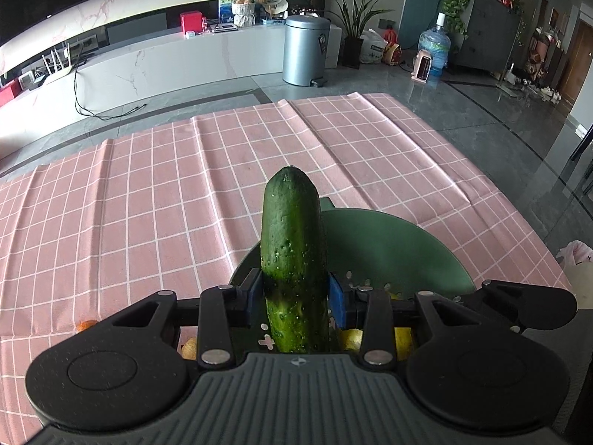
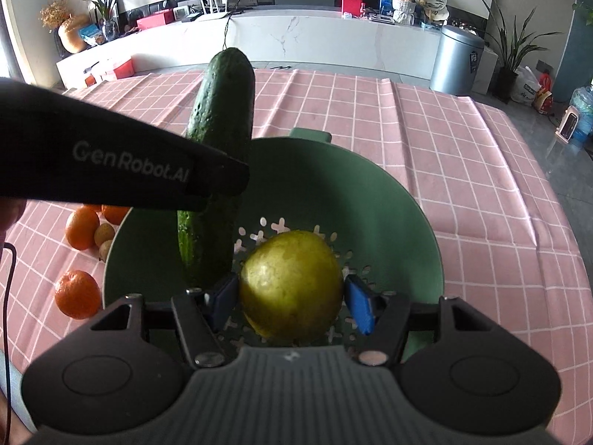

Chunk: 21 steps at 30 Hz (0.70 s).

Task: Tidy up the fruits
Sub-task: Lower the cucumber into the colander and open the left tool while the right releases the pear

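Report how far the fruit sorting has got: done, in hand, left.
Done: nothing visibly rests loose in the green colander yet. In hand: the left gripper grips a cucumber upright over it, and the right gripper holds a yellow-green pear above its perforated bottom. Left: three oranges and two small brown fruits lie on the pink checked cloth beside the colander.

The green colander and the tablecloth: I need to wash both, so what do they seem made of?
Green colander: probably moulded plastic, matte, with cleanly cut drain holes. Pink checked tablecloth: looks like thin wipeable vinyl or coated fabric, holding sharp fold creases.
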### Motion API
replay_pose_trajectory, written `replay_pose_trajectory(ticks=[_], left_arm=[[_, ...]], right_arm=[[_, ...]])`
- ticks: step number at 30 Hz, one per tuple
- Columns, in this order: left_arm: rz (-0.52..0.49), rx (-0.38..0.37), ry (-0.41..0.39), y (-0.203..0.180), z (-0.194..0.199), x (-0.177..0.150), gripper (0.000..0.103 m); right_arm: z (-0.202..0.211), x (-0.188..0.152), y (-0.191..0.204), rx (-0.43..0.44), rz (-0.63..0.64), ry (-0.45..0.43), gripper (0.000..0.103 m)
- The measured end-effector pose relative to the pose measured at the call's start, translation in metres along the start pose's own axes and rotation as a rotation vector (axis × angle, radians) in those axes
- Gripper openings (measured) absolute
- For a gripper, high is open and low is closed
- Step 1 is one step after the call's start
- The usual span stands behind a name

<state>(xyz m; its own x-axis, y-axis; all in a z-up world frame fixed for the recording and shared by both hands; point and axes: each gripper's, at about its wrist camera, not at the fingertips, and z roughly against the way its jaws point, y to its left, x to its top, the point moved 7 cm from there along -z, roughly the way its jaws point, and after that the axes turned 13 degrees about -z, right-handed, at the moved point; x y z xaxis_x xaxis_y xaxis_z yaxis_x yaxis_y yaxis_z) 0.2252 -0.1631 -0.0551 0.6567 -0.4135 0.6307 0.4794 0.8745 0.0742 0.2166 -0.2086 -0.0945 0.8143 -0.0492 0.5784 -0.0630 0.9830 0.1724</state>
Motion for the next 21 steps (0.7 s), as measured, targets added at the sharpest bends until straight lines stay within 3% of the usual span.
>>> replay_pose_trajectory(ticks=[6,21], left_arm=[[0.0,-0.011,0.042,-0.001,-0.015,-0.004,0.042],[-0.033,0.01,0.06,0.006,-0.018,-0.004,0.046]], right_arm=[[-0.006,-0.001,0.002,-0.025,0.045,0.012,0.059],[-0.002,0.001,0.015,-0.03,0.094,0.016,0.06]])
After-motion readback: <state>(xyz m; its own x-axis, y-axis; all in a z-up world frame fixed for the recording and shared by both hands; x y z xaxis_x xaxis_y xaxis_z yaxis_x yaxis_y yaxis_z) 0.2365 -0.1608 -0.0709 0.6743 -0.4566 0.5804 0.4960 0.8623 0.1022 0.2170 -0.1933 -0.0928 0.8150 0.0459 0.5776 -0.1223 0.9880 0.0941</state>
